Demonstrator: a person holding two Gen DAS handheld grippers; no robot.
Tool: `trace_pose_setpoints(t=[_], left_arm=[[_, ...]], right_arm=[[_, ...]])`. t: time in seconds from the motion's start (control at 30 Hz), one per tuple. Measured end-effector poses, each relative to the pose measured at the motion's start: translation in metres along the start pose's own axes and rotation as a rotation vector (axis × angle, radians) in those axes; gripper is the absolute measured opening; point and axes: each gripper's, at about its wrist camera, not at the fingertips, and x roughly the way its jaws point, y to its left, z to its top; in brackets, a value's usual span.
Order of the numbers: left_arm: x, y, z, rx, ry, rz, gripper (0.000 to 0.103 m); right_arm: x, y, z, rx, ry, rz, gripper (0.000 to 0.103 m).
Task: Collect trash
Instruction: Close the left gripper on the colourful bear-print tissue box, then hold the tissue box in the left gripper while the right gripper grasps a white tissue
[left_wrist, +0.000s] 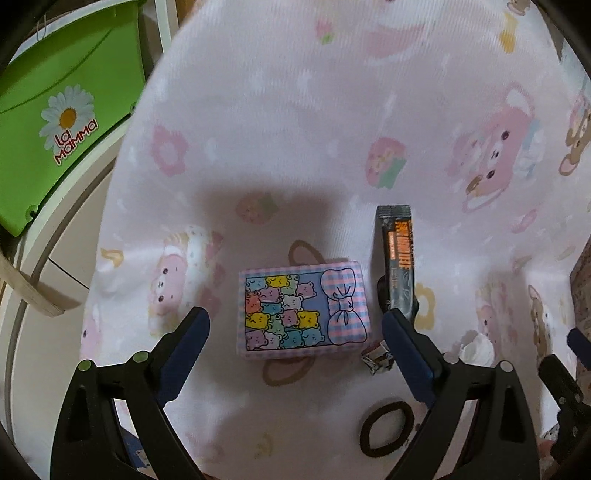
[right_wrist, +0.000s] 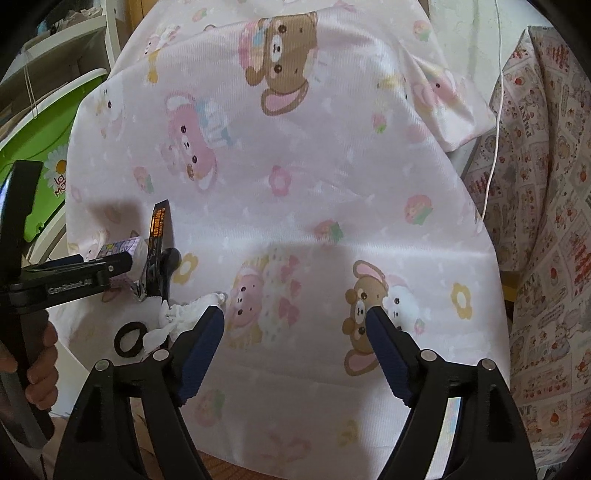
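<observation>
Hovering left gripper, fingers spread wide and empty, over pastel bear-print box at lower centre. Right gripper gaping, holding nothing. Risking grabbing the box instead of crumpled foil wrapper or black-orange sachet beside it.

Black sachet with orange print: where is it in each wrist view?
Left wrist: the sachet lies right of centre, beside the bear-print box, just beyond one finger of the left gripper.
Right wrist: the sachet is at the left edge, behind the left gripper.
Shared landmark: the black hair tie.
</observation>
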Motion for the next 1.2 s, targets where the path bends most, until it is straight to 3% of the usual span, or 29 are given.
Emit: trace_pose_setpoints(t=[0.2, 0.27, 0.3, 0.47, 0.7, 0.83, 1.03, 1.13, 1.2], left_arm=[[0.004, 0.000, 0.002, -0.019, 0.007, -0.021, 0.091], [0.006, 0.000, 0.002, -0.012, 0.017, -0.015, 0.072], [0.007, 0.000, 0.001, -0.011, 0.022, -0.015, 0.071], [-0.009, 0.011, 0.001, -0.043, -0.021, -0.028, 0.070], [-0.042, 0.023, -0.008, -0.099, -0.082, -0.046, 0.070], [-0.045, 0.025, -0.010, -0.129, -0.081, -0.073, 0.070], [-0.037, 0.028, -0.006, -0.130, -0.075, -0.060, 0.070], [-0.041, 0.030, -0.008, -0.125, -0.079, -0.064, 0.070], [-0.042, 0.031, -0.008, -0.121, -0.084, -0.063, 0.070]], right_arm=[[-0.004, 0.000, -0.001, 0.005, -0.005, 0.019, 0.081], [-0.006, -0.003, -0.001, 0.026, -0.002, 0.047, 0.081], [-0.007, -0.003, -0.001, 0.029, -0.004, 0.047, 0.081], [-0.009, -0.005, -0.001, 0.028, -0.013, 0.046, 0.081], [-0.012, 0.018, -0.003, -0.039, -0.030, 0.132, 0.081], [-0.001, 0.040, -0.005, -0.066, 0.005, 0.194, 0.081], [0.015, 0.066, -0.010, -0.130, 0.041, 0.165, 0.081], [0.023, 0.070, -0.012, -0.135, 0.066, 0.170, 0.067], [0.028, 0.070, -0.014, -0.134, 0.084, 0.172, 0.049]])
